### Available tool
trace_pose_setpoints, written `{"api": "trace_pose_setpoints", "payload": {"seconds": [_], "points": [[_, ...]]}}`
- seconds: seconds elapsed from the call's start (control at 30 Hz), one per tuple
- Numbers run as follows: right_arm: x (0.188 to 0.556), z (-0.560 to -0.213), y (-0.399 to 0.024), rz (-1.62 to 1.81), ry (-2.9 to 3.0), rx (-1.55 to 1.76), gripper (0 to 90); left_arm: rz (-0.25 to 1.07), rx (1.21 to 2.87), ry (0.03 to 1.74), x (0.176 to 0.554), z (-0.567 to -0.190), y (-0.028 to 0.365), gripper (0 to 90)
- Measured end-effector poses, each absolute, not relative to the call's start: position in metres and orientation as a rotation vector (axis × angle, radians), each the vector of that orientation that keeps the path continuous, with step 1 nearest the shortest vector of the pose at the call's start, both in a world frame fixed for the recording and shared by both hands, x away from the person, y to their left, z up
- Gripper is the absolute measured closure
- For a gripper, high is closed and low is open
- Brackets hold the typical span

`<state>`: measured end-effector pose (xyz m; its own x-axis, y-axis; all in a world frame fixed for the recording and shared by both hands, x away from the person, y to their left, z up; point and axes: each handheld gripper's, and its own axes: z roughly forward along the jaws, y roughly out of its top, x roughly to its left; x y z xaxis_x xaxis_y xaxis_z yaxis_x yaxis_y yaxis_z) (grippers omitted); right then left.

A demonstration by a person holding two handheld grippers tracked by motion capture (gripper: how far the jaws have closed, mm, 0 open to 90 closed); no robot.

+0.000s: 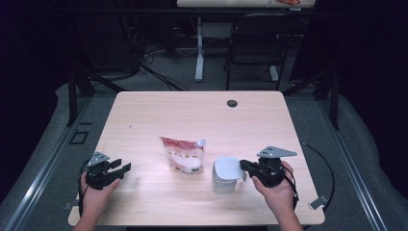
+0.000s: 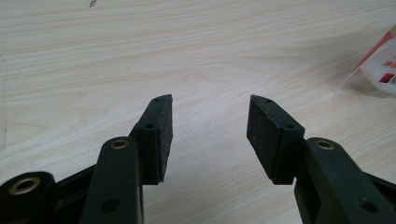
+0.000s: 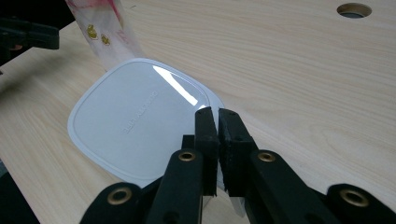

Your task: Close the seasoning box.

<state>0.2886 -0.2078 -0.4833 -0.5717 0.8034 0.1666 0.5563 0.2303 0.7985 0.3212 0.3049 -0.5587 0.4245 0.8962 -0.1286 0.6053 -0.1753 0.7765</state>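
The right hand-held gripper (image 1: 246,169) has its jaws drawn almost together, and in the right gripper view (image 3: 217,114) they pinch the near rim of the white, rounded-square plastic lid (image 3: 140,121) that sits on a white plastic container (image 1: 225,182). The bite is thin and at the very edge, which I judge is the point: a lid of this kind peels up from one corner or lip more easily than from the middle, and a grip at the rim leaves the rest of the lid free to flex. The gripper reaches in level from the right, so the container stands directly in front of its jaw tips and touches them.

The left hand-held gripper (image 1: 118,168) rests low over the light wooden table (image 1: 192,110), jaws held moderately wide with nothing between them; the left gripper view (image 2: 210,126) shows bare wood grain in the gap. It stands well apart from the container, probably parked so it can come in to steady the container body if the lid resists.

Between the two grippers, just beyond and to the left of the right one's tips, lies a red-and-white printed plastic pouch (image 1: 183,154) with a spout at its upper corner, close beside the container. Its nearness suggests that its contents are meant for the container once the lid is off.
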Motion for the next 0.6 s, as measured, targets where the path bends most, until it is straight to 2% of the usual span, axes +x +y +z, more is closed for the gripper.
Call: {"api": "trace_pose_setpoints", "payload": {"seconds": [0.6], "points": [[0.2892,-0.4867,-0.212,1.301,2.209,1.304,87.0,0.453,1.896,1.278,0.3212,-0.558,0.3051,50.8]]}}
